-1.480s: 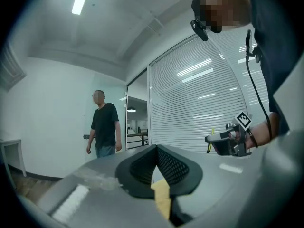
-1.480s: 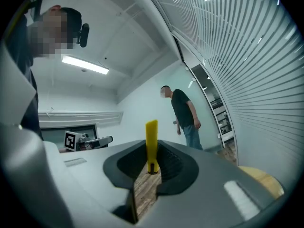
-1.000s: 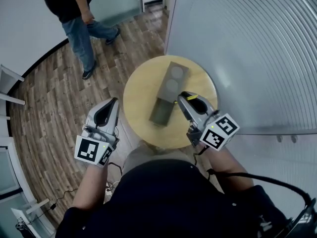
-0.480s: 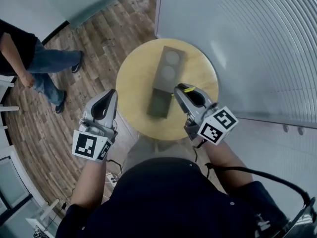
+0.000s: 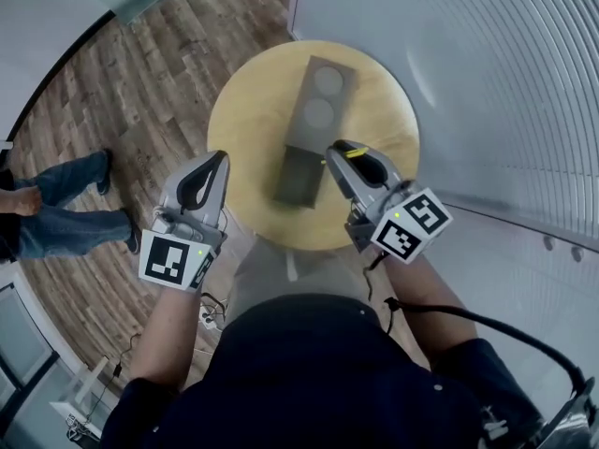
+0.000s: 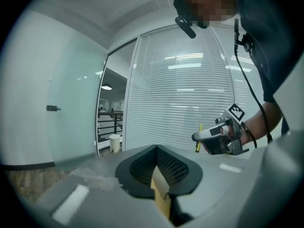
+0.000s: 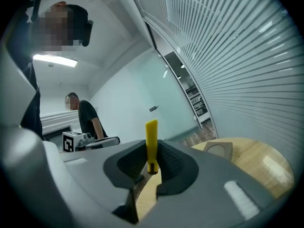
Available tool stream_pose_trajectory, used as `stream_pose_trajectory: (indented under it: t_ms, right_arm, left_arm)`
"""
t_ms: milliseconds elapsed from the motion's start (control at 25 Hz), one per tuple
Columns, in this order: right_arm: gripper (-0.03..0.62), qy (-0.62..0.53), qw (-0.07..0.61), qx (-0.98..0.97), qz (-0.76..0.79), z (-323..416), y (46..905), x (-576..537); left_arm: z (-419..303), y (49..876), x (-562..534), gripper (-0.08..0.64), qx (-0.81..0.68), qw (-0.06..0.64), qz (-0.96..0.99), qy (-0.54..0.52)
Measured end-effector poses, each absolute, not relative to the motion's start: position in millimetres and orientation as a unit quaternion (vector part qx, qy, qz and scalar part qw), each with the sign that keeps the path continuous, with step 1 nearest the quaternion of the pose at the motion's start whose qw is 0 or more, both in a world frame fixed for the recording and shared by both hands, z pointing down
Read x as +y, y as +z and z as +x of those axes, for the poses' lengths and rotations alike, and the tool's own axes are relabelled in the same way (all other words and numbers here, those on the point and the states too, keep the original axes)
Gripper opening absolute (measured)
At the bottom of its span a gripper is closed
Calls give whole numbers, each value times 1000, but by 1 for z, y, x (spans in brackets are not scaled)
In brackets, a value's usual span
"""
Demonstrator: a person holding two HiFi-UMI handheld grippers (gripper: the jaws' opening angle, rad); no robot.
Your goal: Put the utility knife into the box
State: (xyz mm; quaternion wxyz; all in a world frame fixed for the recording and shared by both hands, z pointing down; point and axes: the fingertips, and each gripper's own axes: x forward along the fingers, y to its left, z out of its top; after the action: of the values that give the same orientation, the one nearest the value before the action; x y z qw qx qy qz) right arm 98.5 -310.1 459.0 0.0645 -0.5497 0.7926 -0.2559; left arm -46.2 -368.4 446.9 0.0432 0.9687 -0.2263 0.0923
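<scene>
Standing upright between the fingers of the right gripper (image 5: 341, 149), the yellow utility knife (image 7: 151, 142) is clamped at its lower end, and most of its length pokes up above the dark pads. It is not in the box (image 5: 319, 108); in the head view it hangs just to the right of the box's near, darker end, above the tabletop (image 5: 251, 120).

The box is a long grey thing lying near the middle of the round wooden tabletop. The far part has two round marks, and the near part looks like an open tray, though that end is too dark to be sure.

The left gripper (image 5: 219, 159) is on the other side of the box, well apart from it, at the near-left rim of the tabletop. Its fingers are closed together with nothing held; only a thin strip of light wood colour shows behind them.

Further left of the box, a person's legs in jeans (image 5: 58, 204) are on the plank floor (image 5: 140, 64). To the right of the box is a wall of white blinds (image 5: 487, 82).
</scene>
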Motion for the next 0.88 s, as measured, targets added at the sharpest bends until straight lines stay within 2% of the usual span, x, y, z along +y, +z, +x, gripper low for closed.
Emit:
stream_pose_trajectory:
  t_ms: [880]
  right_arm:
    - [66, -347, 32, 774, -529, 78, 576, -306]
  left_arm:
    - [-42, 543, -369, 2, -225, 98, 961, 128]
